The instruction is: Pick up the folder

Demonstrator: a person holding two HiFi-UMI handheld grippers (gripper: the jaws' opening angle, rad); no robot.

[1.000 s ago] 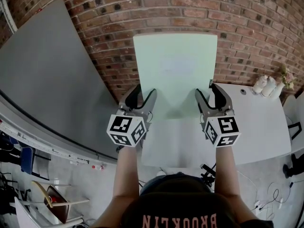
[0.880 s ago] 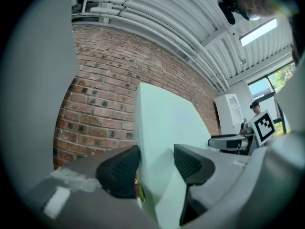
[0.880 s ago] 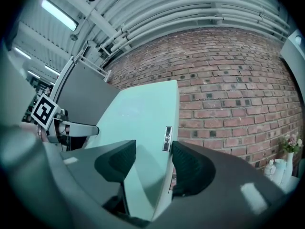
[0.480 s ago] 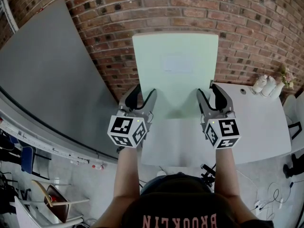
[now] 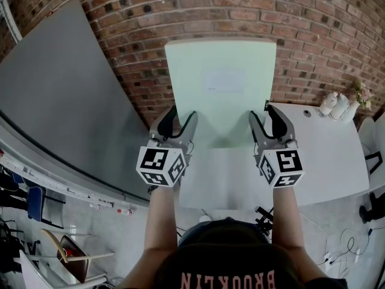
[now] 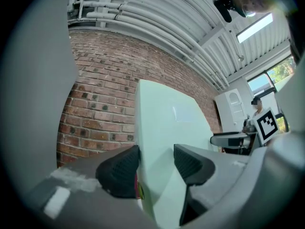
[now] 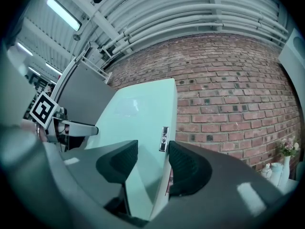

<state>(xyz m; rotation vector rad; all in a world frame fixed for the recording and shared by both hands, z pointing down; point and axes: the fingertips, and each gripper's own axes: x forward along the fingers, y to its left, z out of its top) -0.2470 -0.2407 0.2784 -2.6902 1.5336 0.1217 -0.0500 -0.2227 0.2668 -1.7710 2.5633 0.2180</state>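
A pale green folder point(image 5: 222, 89) stands upright on the white table point(image 5: 325, 155), leaning on the brick wall. My left gripper point(image 5: 180, 116) straddles its lower left edge, and my right gripper point(image 5: 263, 114) straddles its lower right edge. In the left gripper view the folder point(image 6: 167, 128) runs between the jaws of the left gripper point(image 6: 156, 163); one pad lies at its back and a gap shows at the other. In the right gripper view the folder's edge point(image 7: 143, 113) sits between the closing jaws of the right gripper point(image 7: 152, 163), and the pads do not press on it.
A large grey board point(image 5: 60, 89) leans at the left of the table. Small white vases with flowers point(image 5: 340, 106) stand at the table's far right. The brick wall point(image 5: 313, 35) rises right behind the folder. A person point(image 6: 258, 109) stands far off.
The right gripper's fingers have drawn slightly closer together around the folder's edge. Both hands and the folder have kept their places.
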